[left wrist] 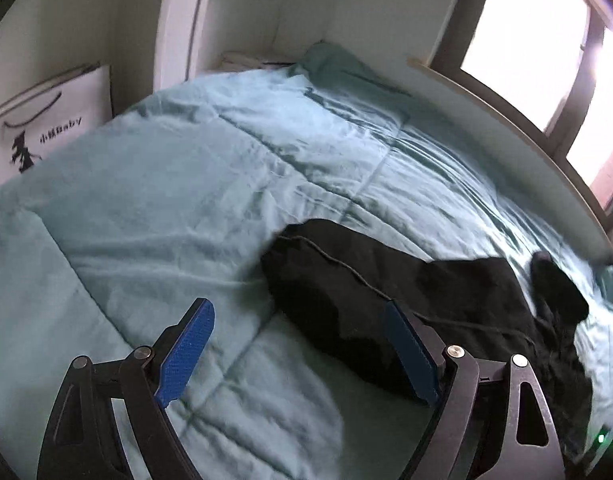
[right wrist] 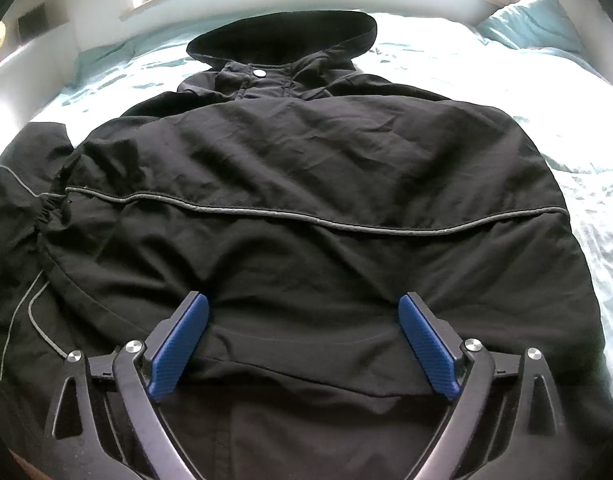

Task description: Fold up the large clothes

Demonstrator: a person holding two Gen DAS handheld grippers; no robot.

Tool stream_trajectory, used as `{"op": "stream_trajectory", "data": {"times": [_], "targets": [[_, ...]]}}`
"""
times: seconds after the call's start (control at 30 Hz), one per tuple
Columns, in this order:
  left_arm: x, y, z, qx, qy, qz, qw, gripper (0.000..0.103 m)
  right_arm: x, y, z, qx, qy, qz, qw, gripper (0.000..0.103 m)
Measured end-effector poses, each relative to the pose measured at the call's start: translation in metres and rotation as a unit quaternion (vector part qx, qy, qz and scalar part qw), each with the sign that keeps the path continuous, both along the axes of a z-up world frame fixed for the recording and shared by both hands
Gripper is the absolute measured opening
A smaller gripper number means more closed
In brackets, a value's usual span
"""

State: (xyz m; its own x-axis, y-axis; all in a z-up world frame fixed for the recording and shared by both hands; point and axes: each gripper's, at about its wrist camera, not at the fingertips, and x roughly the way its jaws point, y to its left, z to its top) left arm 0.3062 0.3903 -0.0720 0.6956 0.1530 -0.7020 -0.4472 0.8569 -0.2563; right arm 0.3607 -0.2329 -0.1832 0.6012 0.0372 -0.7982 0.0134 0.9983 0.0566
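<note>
A large black hooded jacket (right wrist: 314, 184) lies spread on a light teal quilt (right wrist: 546, 92), hood (right wrist: 282, 36) toward the window, with grey piping across it. One sleeve lies folded across the body. My right gripper (right wrist: 304, 304) is open just above the jacket's lower part, blue pads wide apart and empty. In the left wrist view the jacket (left wrist: 386, 300) lies at the right, a sleeve end reaching toward the middle. My left gripper (left wrist: 298, 308) is open and empty above the quilt (left wrist: 186, 200), its right pad by the sleeve.
A white bag with black print (left wrist: 46, 128) stands at the bed's far left. A white shelf unit (left wrist: 234, 20) is at the head. A window (left wrist: 546, 40) and a curved white bed rail (left wrist: 506, 128) run along the far side. A teal pillow (right wrist: 530, 20) lies far right.
</note>
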Motion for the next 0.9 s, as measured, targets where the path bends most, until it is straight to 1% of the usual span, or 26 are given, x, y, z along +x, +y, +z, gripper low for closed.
{"op": "stream_trajectory", "data": {"times": [0.07, 0.13, 0.23, 0.3, 0.37, 0.43, 0.5, 0.53, 0.57, 0.6, 0.63, 0.67, 0.7, 0.77, 0.8, 0.83, 0.87, 0.9], "targets": [[0.009, 0.012, -0.008, -0.002, 0.003, 0.004, 1.0, 0.088, 0.0, 0.0, 0.0, 0.0, -0.001, 0.002, 1.0, 0.098], [0.019, 0.014, -0.018, -0.019, -0.002, -0.004, 0.9998, 0.088, -0.001, 0.001, 0.0, 0.0, -0.002, 0.002, 1.0, 0.098], [0.033, 0.02, -0.029, -0.042, -0.002, 0.002, 0.9991, 0.088, 0.0, 0.001, 0.0, 0.0, -0.002, 0.002, 1.0, 0.099], [0.043, 0.022, -0.039, -0.036, 0.011, 0.017, 0.9991, 0.088, 0.0, 0.001, 0.0, 0.0, -0.002, 0.003, 1.0, 0.099], [0.049, 0.022, -0.046, -0.03, 0.015, 0.017, 0.9993, 0.088, 0.0, 0.001, 0.0, 0.0, -0.002, 0.003, 1.0, 0.1], [0.056, 0.024, -0.054, -0.035, 0.022, 0.015, 0.999, 0.088, -0.001, 0.001, 0.0, 0.001, -0.004, 0.003, 1.0, 0.1], [0.062, 0.03, -0.065, -0.062, 0.022, 0.013, 0.9978, 0.088, -0.001, 0.001, 0.0, 0.002, -0.005, 0.003, 1.0, 0.1], [0.064, 0.034, -0.071, -0.082, 0.02, 0.013, 0.9964, 0.088, -0.001, 0.001, -0.001, 0.002, -0.004, 0.003, 1.0, 0.1], [0.066, 0.037, -0.077, -0.107, 0.013, 0.011, 0.9941, 0.088, -0.001, 0.001, -0.001, 0.001, -0.004, 0.004, 1.0, 0.1], [0.067, 0.04, -0.084, -0.137, -0.003, 0.006, 0.9906, 0.087, -0.001, 0.001, -0.001, 0.001, -0.004, 0.004, 1.0, 0.1], [0.069, 0.041, -0.09, -0.154, -0.01, 0.003, 0.988, 0.087, -0.001, 0.001, -0.001, 0.002, -0.004, 0.004, 1.0, 0.101], [0.069, 0.041, -0.093, -0.163, -0.013, 0.003, 0.9865, 0.086, -0.001, 0.001, -0.001, 0.002, -0.005, 0.003, 1.0, 0.101], [0.07, 0.04, -0.097, -0.169, -0.014, 0.005, 0.9855, 0.081, -0.001, 0.002, -0.001, 0.002, -0.005, 0.003, 1.0, 0.101], [0.072, 0.037, -0.099, -0.174, -0.018, -0.009, 0.9845, 0.053, -0.001, 0.002, -0.001, 0.002, -0.005, 0.003, 1.0, 0.101], [0.073, 0.035, -0.098, -0.17, -0.017, -0.01, 0.9853, 0.047, -0.001, 0.002, -0.001, 0.002, -0.004, 0.004, 1.0, 0.101], [0.072, 0.033, -0.095, -0.16, -0.019, -0.008, 0.9869, 0.035, -0.001, 0.002, -0.001, 0.002, -0.004, 0.004, 1.0, 0.101], [0.071, 0.031, -0.092, -0.151, -0.022, -0.007, 0.9883, 0.029, -0.001, 0.001, -0.001, 0.002, -0.005, 0.004, 1.0, 0.101], [0.07, 0.029, -0.088, -0.144, -0.027, -0.007, 0.9892, 0.027, -0.001, 0.002, -0.001, 0.001, -0.005, 0.004, 1.0, 0.101]]}}
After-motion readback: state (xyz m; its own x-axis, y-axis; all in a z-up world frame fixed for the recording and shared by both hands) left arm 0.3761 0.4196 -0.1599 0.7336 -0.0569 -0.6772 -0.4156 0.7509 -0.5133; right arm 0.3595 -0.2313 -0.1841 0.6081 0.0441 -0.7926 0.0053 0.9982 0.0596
